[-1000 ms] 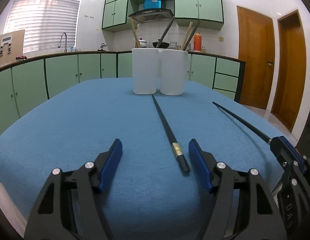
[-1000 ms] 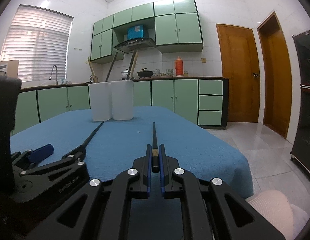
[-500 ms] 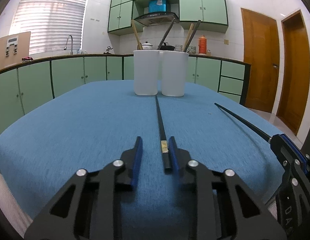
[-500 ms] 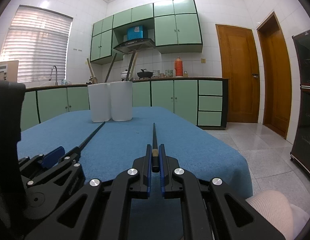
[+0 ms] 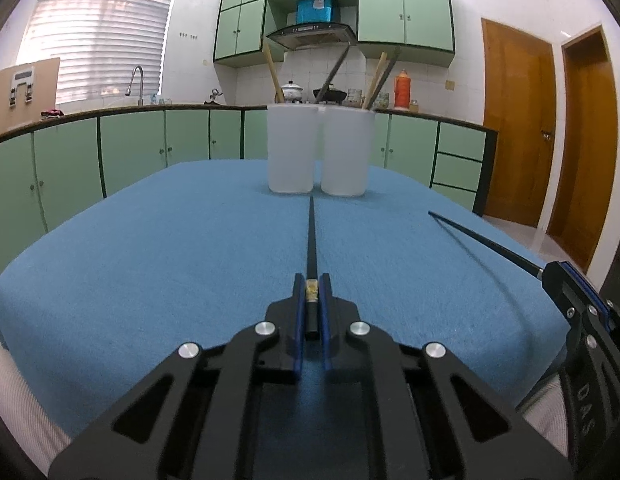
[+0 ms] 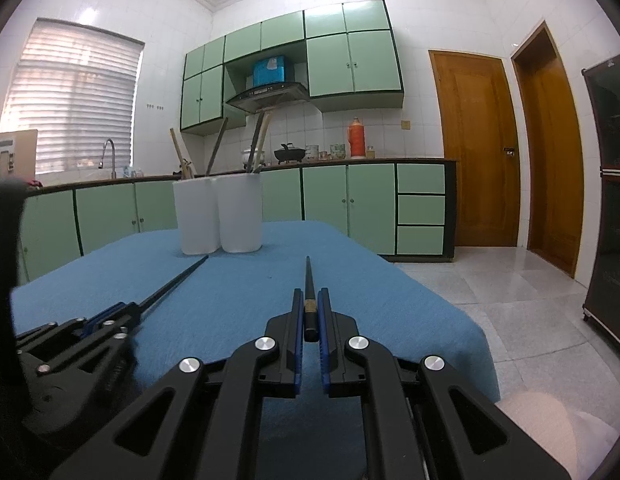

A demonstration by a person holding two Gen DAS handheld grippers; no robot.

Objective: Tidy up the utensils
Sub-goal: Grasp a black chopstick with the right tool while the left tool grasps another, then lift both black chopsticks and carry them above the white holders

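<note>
The left gripper (image 5: 311,284) is pinched on the thick butt end of a black chopstick (image 5: 311,240), its blue-lined fingers (image 5: 297,312) pressed against the stick on both sides at a pale gold band. From the grip the chopstick runs straight toward 12 o'clock, low over the blue tablecloth (image 5: 170,248), and its thin tip ends just short of the gap between two white translucent cups (image 5: 290,148) standing side by side, touching or nearly so, at the far middle of the table. Wooden and dark utensils (image 5: 272,72) lean out of both cups.

The right gripper (image 6: 311,300) is likewise clamped on the butt of a second black chopstick (image 6: 308,276), again at a pale band, with the stick pointing to 12 o'clock above the cloth and its tip well short of the cups, which sit at about 11 o'clock in that view. In the left wrist view this second stick slants in from 3 o'clock, held by the right gripper at the frame's edge; in the right wrist view the left gripper and its stick lie at 9 o'clock, the stick aimed at the base of the cups.

Beyond the table are green kitchen cabinets (image 6: 349,196), a range hood (image 5: 311,34), a sink tap (image 5: 136,84) under a blinded window, and two wooden doors (image 6: 473,148) at 2 o'clock.
</note>
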